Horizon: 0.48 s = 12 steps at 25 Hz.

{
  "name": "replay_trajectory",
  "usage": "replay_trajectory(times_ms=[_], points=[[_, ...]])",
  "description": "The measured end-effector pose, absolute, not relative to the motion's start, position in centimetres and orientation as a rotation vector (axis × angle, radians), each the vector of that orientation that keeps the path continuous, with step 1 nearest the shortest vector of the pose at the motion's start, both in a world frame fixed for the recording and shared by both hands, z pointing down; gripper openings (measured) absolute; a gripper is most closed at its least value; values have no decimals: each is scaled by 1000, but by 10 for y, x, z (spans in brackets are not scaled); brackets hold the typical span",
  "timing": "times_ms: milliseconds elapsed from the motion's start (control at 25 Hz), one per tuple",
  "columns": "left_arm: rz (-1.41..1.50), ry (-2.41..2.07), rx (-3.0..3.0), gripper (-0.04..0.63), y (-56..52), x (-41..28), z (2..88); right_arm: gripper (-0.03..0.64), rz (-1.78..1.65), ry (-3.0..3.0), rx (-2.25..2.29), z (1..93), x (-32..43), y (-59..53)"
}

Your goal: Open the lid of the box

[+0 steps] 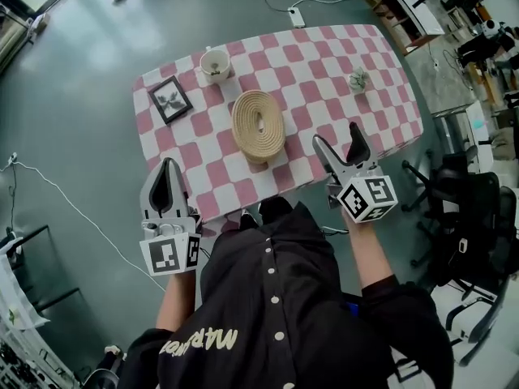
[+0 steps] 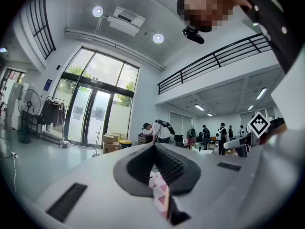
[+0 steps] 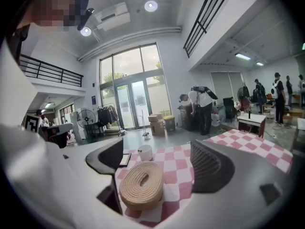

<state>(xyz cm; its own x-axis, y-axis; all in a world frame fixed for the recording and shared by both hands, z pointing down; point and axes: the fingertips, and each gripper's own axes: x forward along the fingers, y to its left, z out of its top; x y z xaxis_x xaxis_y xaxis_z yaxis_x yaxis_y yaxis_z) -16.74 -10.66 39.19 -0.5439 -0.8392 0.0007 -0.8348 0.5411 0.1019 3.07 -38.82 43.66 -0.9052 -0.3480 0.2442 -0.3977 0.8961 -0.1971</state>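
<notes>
Head view: the woven box sits at the middle of the checked cloth, at nine o'clock from the right gripper, whose fingers are spread and empty. The left gripper, at the box's eight o'clock, is pressed together on nothing. A one-handed lift may drag the whole light box up unopened.

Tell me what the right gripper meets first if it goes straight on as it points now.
Probably the beige oval woven rope box on the pink-and-white checked tablecloth: it lies between the open fingers of the right gripper. Height is unclear; it may pass above.
</notes>
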Motion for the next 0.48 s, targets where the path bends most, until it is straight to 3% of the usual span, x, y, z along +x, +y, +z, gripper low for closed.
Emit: replay_trajectory(times_ms=[480], points=[[-90, -2769, 1271, 10, -108, -185, 398, 423, 418, -2569, 428, 539, -37, -413]])
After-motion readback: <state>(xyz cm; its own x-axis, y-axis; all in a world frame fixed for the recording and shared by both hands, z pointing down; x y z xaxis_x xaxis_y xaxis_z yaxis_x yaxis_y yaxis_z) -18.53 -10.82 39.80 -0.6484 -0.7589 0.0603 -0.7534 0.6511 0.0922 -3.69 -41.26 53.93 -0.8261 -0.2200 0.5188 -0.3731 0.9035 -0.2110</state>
